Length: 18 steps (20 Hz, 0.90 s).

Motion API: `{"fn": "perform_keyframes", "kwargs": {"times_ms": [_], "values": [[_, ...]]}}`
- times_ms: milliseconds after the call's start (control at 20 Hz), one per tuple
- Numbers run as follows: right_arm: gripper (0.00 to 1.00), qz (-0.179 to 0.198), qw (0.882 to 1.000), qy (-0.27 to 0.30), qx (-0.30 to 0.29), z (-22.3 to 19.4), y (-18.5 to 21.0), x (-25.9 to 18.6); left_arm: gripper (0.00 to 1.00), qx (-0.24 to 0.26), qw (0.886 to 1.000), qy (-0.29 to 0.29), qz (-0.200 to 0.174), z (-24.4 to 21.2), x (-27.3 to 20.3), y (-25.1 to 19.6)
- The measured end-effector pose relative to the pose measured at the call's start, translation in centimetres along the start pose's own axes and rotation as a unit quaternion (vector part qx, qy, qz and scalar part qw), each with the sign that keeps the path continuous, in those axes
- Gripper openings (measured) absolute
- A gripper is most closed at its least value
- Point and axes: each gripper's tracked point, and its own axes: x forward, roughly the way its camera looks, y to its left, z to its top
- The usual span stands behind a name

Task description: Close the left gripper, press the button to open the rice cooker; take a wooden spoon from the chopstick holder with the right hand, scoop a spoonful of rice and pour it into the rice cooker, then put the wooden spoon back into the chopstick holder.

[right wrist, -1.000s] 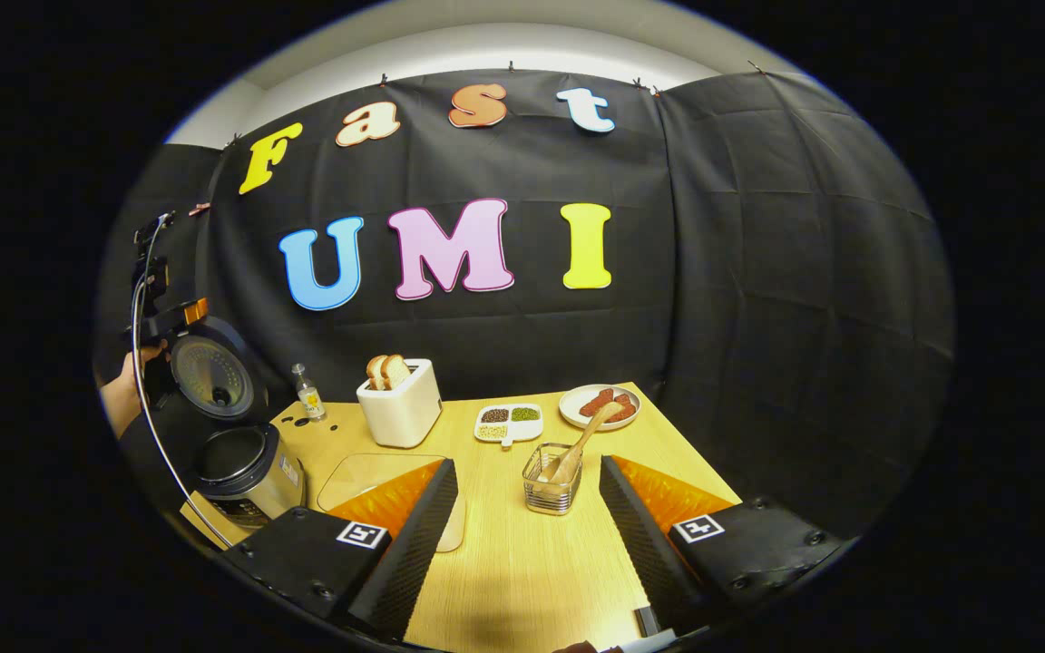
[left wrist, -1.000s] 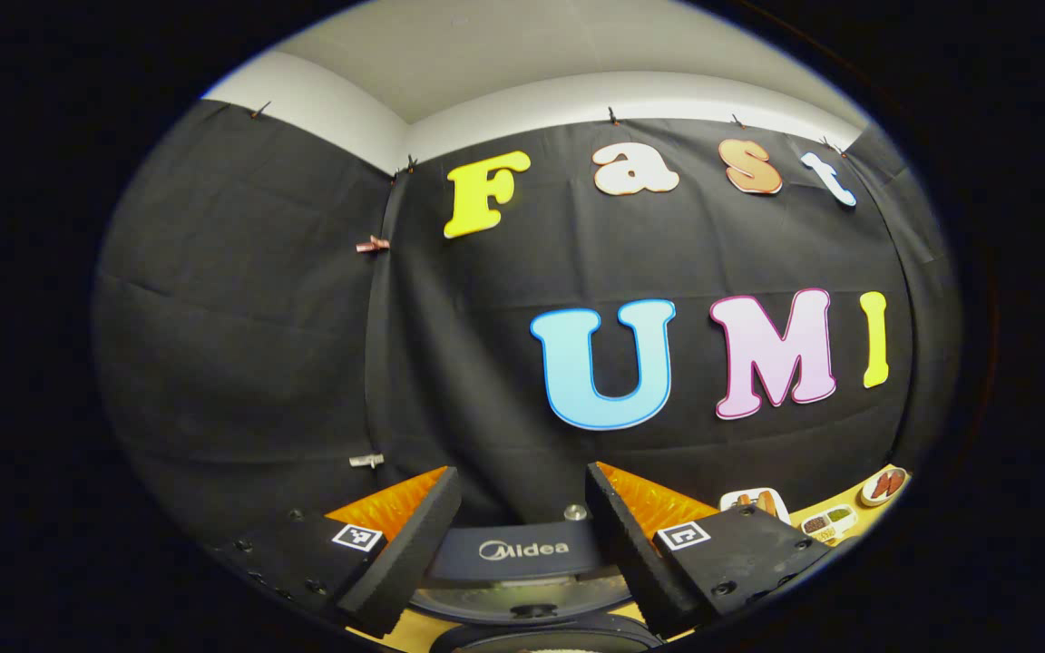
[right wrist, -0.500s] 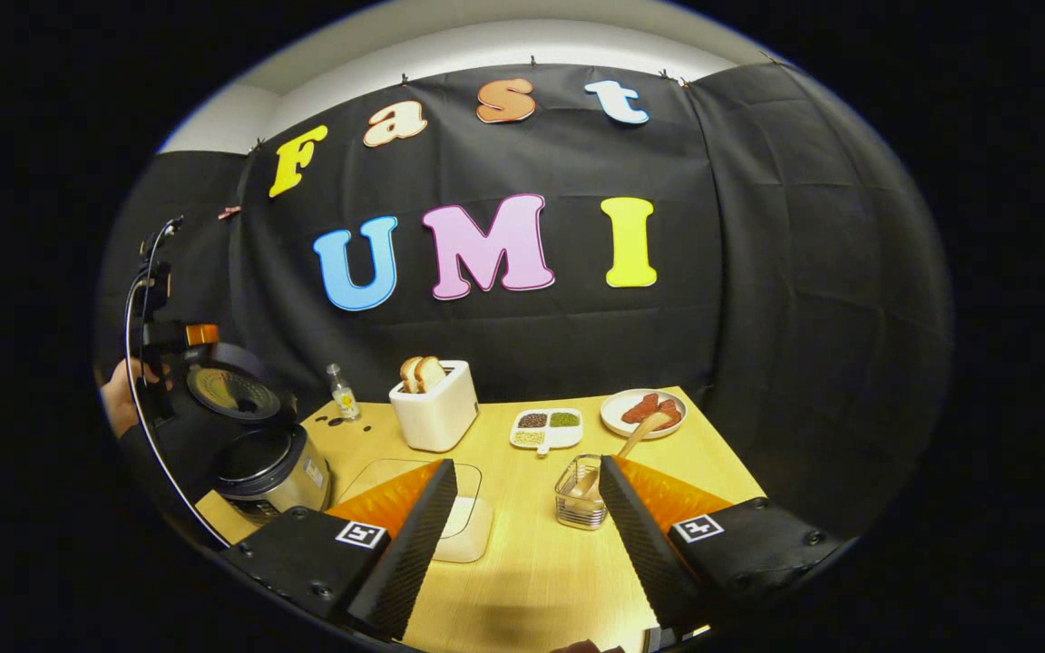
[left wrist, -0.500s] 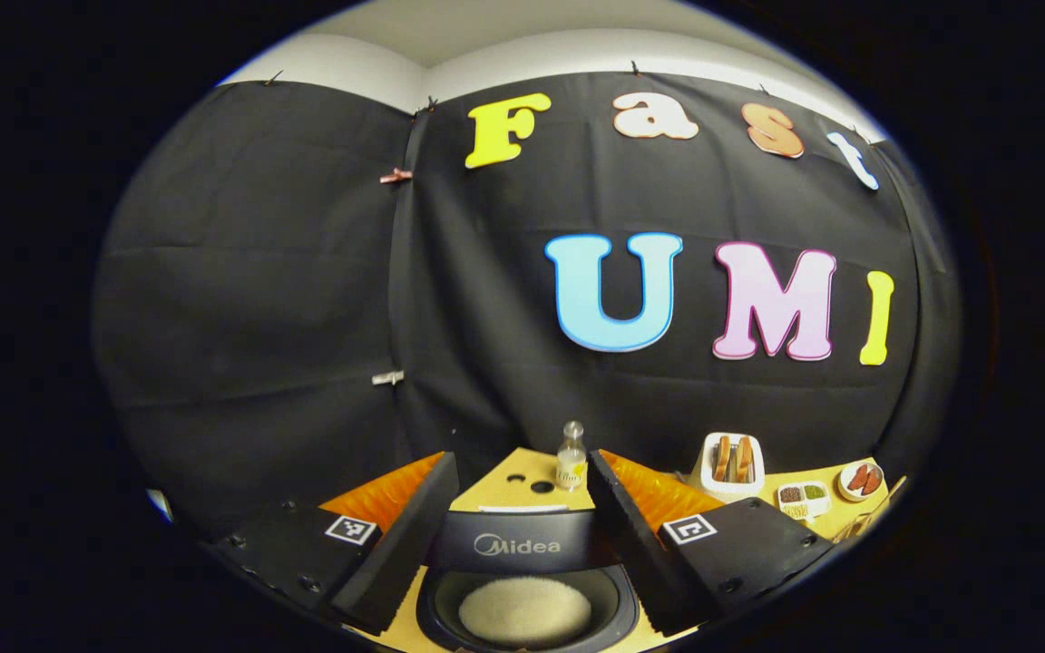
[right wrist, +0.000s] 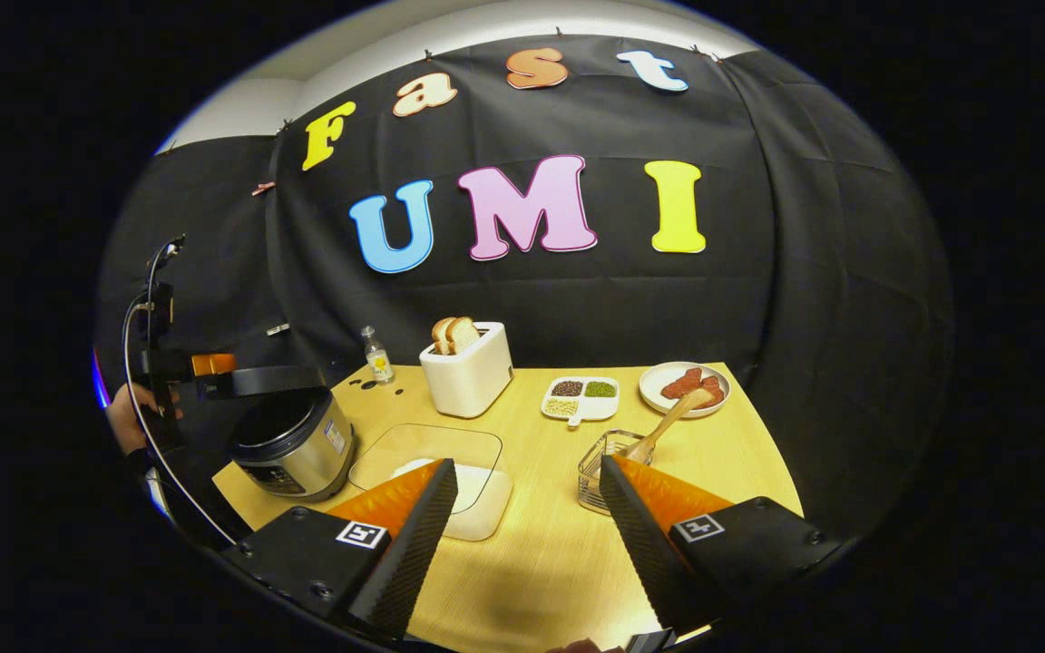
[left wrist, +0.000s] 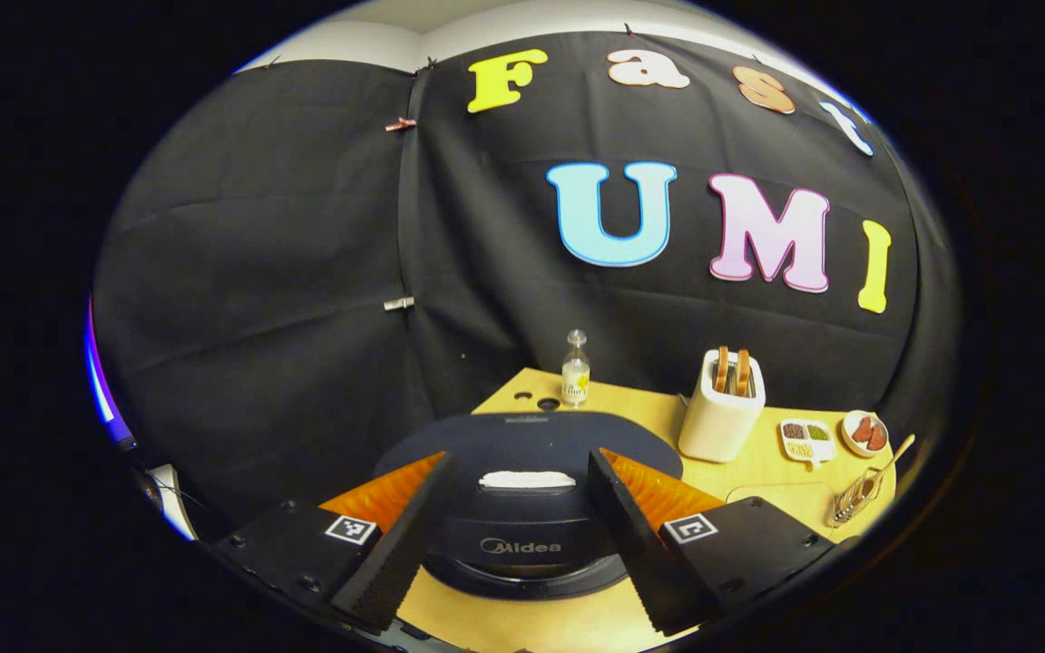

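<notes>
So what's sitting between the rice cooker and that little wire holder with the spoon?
In the right gripper view, a clear-lidded white box lies on the table between the rice cooker and the holder; the rest there is bare wood.

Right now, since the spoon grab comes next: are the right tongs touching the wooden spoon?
Apart. In the right gripper view the right tongs stand open, and the wooden spoon leans in the chopstick holder beyond the fingertips, with bare table between.

Rice cooker at table's left edge, dark lid nearly down; wooden spoon leans in wire chopstick holder, right of centre.
</notes>
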Motion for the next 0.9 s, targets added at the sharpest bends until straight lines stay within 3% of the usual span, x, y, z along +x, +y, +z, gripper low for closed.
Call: {"fn": "perform_keyframes", "kwargs": {"times_ms": [400,900], "values": [[0.99,0.010,1.000,0.017,-0.008,-1.3,1.5,0.3,1.00,0.004,0.997,0.071,-0.020,-7.2,1.1,-0.3],[0.99,-0.010,1.000,0.020,0.003,-1.9,0.5,0.0,1.00,0.012,0.996,0.087,-0.030,-8.1,1.5,-0.4]]}}
